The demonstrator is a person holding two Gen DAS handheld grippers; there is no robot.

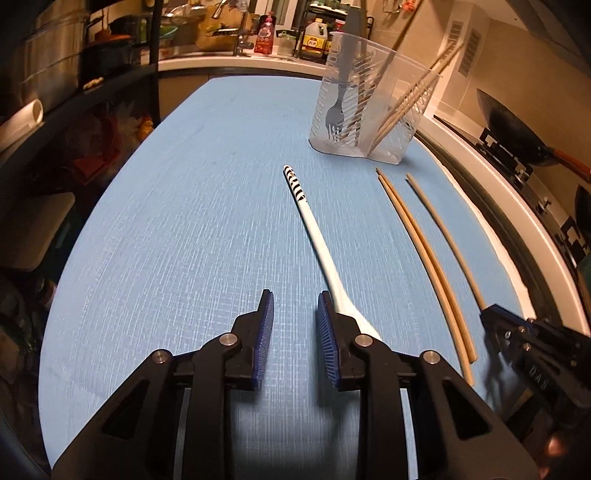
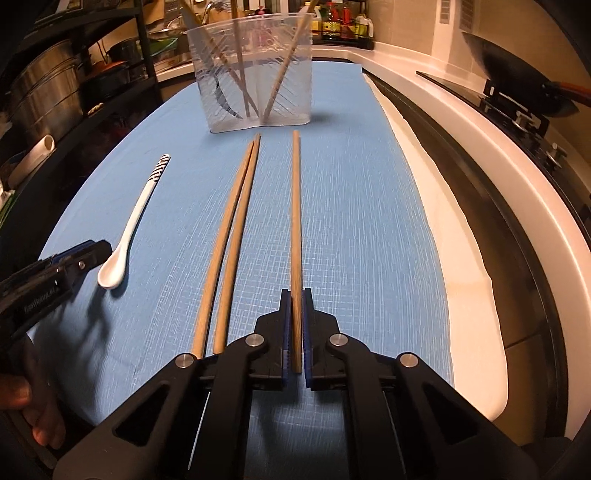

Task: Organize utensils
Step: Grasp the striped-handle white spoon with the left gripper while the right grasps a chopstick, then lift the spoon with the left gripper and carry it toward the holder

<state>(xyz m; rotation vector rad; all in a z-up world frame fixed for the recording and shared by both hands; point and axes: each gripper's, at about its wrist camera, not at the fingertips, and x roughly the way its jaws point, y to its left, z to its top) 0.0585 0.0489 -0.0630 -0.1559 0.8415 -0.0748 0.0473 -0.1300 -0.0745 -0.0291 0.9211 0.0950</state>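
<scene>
A clear slotted utensil holder [image 1: 364, 103] stands at the far end of the blue mat [image 1: 184, 206] and holds a fork and several chopsticks; it also shows in the right wrist view [image 2: 255, 74]. A white spoon [image 1: 317, 236] lies on the mat, its bowl beside my left gripper's right finger. My left gripper [image 1: 295, 325] is open and empty. Two chopsticks [image 2: 232, 236] lie side by side on the mat. My right gripper [image 2: 295, 314] is shut on a single chopstick [image 2: 295, 206] that lies on the mat. The spoon [image 2: 127, 236] sits left of them.
A white counter edge [image 2: 480, 206] and a stove with a dark wok [image 2: 517, 88] run along the right. Bottles [image 2: 340, 26] stand at the back. Shelves with metal pots [image 2: 48, 88] are on the left.
</scene>
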